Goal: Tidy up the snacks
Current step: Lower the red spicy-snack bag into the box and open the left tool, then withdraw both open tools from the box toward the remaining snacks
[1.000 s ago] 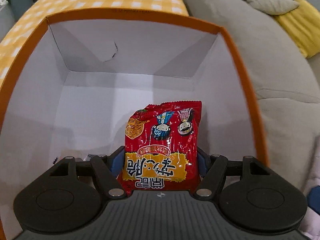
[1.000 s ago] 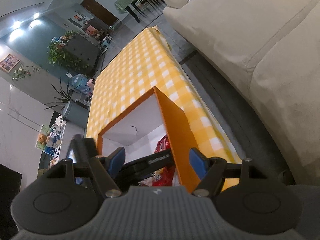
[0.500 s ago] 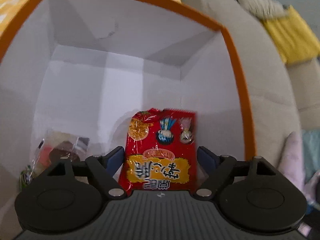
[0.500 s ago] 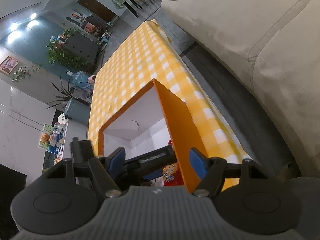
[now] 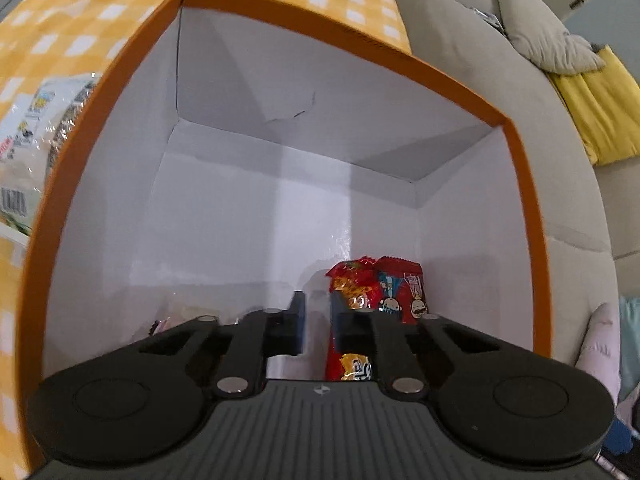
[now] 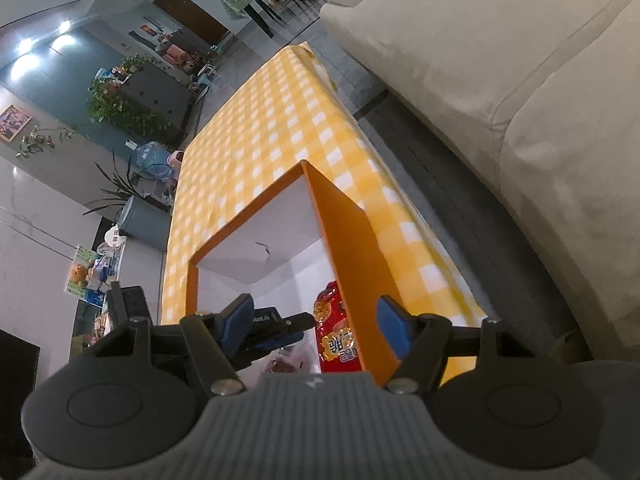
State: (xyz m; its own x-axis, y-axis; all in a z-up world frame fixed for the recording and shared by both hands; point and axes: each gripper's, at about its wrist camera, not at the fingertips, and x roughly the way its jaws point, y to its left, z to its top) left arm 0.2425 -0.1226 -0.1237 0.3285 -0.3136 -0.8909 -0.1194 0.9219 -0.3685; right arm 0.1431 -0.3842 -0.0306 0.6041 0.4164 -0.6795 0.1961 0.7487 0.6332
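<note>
While the yellow-checked tablecloth (image 6: 280,120) runs up the middle of the right wrist frame, a beige sofa (image 6: 500,80) fills the whole right side, with a dark strip of floor (image 6: 440,184) between them. Upper left shows a living room: plants (image 6: 120,112), a dark cabinet (image 6: 160,88), wall lights. An orange box (image 5: 524,216) with white inner walls sits at the cloth's near end, close to the edge facing the sofa; its rim crosses the upper part of the left wrist frame and drops down both sides. Inside, the red snack bag (image 5: 384,292) stands against the box's right wall, lower right of centre. The left gripper (image 5: 318,322) is inside the box, fingers nearly together with only a narrow gap, holding nothing; the bag sits just behind its right finger. A clear packet (image 5: 28,136) lies outside the box at the left edge. The right gripper (image 6: 316,324) hovers above the box, fingers spread wide and empty, the box's orange wall passing between them. Most of the box floor ahead is bare white.
</note>
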